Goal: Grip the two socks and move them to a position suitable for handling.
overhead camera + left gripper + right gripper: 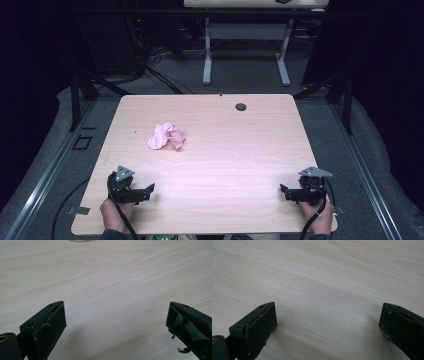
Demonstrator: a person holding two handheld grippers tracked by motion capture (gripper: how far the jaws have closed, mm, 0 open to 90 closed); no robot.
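Observation:
A crumpled pink cloth (167,136) lies on the light wooden table (225,165), left of centre and toward the far side. My left gripper (147,191) rests near the front left corner, held by a hand, its jaws wide apart with nothing between them (116,315). A sliver of the pink cloth (79,240) peeks in at the top edge of the left gripper view. My right gripper (286,192) sits near the front right corner in the other hand, also open over bare wood (328,315). Both are well short of the cloth.
A round cable hole (241,106) marks the table's far edge. Beyond it stands another table's white legs (207,60) on grey carpet, with cables on the floor at the back left. Dark curtains and black stands (76,95) flank the table.

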